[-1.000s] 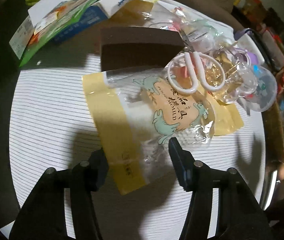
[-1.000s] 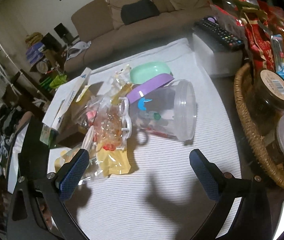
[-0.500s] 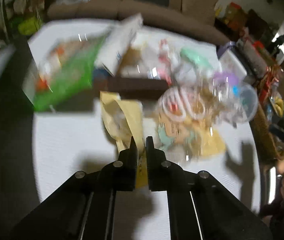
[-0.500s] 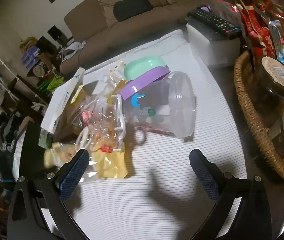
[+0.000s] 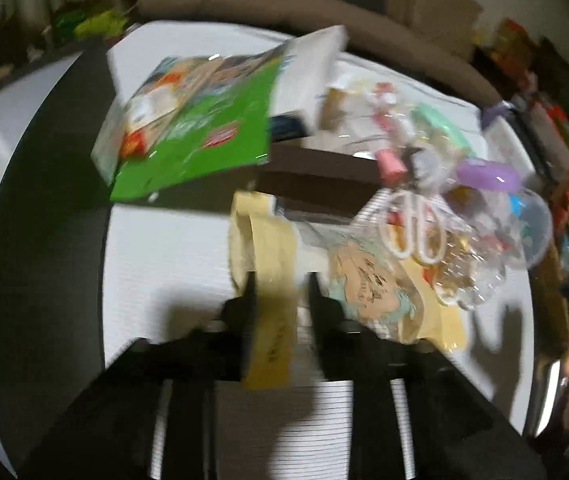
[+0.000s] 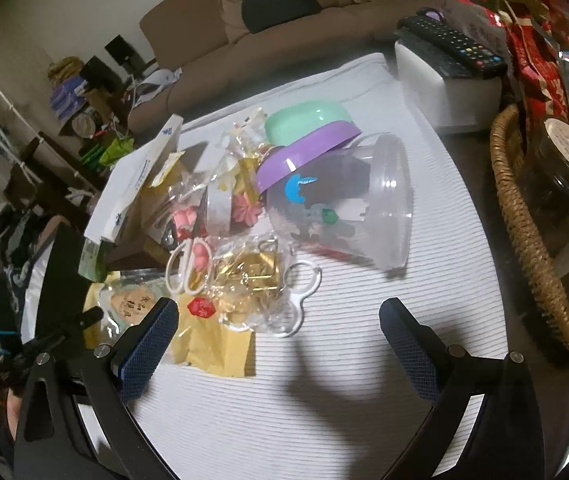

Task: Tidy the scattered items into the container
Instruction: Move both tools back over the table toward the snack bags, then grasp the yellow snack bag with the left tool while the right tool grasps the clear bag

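My left gripper straddles the yellow edge of the snack pouch, jaws slightly apart around it. My right gripper gapes wide; only its view shows the clear container tipped over, far right.

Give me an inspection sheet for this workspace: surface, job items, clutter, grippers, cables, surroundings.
Surface: white ribbed mat over a dark table.
Job's things: clear container lies on its side, purple lid leaning at its base; yellow-edged snack pouch, white scissors, bag of gold clips and green packet piled beside it.
Clutter: mint case, brown block.
Grippers: left hand-held gripper has the pouch's yellow edge between its fingers, view blurred; right hand-held gripper open, above the mat.
Cables: nothing seen.
Surroundings: wicker basket with jars, remote control on a white box, sofa behind.
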`<control>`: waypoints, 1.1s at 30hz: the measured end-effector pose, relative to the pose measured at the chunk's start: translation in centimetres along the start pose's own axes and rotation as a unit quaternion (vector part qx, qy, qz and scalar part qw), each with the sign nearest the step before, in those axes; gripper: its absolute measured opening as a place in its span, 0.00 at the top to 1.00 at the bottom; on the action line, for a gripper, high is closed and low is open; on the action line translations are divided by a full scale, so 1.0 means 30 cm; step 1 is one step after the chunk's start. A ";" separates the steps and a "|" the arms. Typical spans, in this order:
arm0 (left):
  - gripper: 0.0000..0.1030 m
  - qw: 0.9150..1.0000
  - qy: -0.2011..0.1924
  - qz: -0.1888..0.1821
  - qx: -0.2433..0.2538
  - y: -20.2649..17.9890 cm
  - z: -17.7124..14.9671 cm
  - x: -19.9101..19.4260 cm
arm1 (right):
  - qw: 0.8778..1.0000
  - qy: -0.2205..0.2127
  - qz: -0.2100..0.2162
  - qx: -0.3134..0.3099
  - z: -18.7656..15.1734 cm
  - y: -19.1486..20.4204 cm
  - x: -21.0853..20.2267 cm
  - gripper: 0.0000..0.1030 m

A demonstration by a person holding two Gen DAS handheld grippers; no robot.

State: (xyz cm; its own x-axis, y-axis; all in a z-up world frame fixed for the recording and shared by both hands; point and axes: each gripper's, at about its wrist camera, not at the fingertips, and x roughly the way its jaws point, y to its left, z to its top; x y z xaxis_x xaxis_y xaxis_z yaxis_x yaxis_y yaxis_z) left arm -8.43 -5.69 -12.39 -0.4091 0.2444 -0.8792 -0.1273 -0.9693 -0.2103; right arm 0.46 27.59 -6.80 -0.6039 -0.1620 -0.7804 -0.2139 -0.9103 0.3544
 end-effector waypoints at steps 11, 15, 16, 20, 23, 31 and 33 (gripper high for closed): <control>0.00 0.979 -0.030 0.033 0.199 -0.250 -0.089 -0.014 | 1.000 -0.009 0.003 0.000 0.009 -0.006 -0.019 0.00; 0.00 0.970 0.018 0.116 0.214 -0.333 -0.187 0.115 | 1.000 0.000 0.011 0.004 0.006 -0.001 -0.006 0.00; 0.00 0.984 0.032 0.086 0.156 -0.323 -0.209 0.124 | 1.000 0.002 0.013 0.004 0.005 0.002 -0.005 0.00; 0.00 0.996 0.045 -0.049 -0.063 -0.253 -0.302 0.140 | 1.000 0.001 0.015 -0.004 0.007 0.016 -0.007 0.00; 0.00 0.986 -0.010 -0.065 -0.154 -0.189 -0.327 0.120 | 1.000 -0.001 0.016 -0.007 0.004 0.018 -0.009 0.00; 0.04 0.945 -0.054 -0.091 -0.310 0.028 -0.238 0.146 | 0.998 0.018 0.013 -0.061 0.026 0.061 0.088 0.00; 0.06 0.944 -0.057 -0.097 -0.311 0.031 -0.232 0.153 | 0.992 0.029 0.023 -0.120 0.029 0.124 0.151 0.00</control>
State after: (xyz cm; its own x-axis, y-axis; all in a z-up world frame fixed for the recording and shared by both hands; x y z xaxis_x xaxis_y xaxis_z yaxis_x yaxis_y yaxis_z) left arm -4.14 -5.66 -19.61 -0.5315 0.3856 -0.7542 0.3304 -0.7255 -0.6038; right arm -3.74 23.81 -8.58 -0.5628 -0.2211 -0.7965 0.0058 -0.9646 0.2637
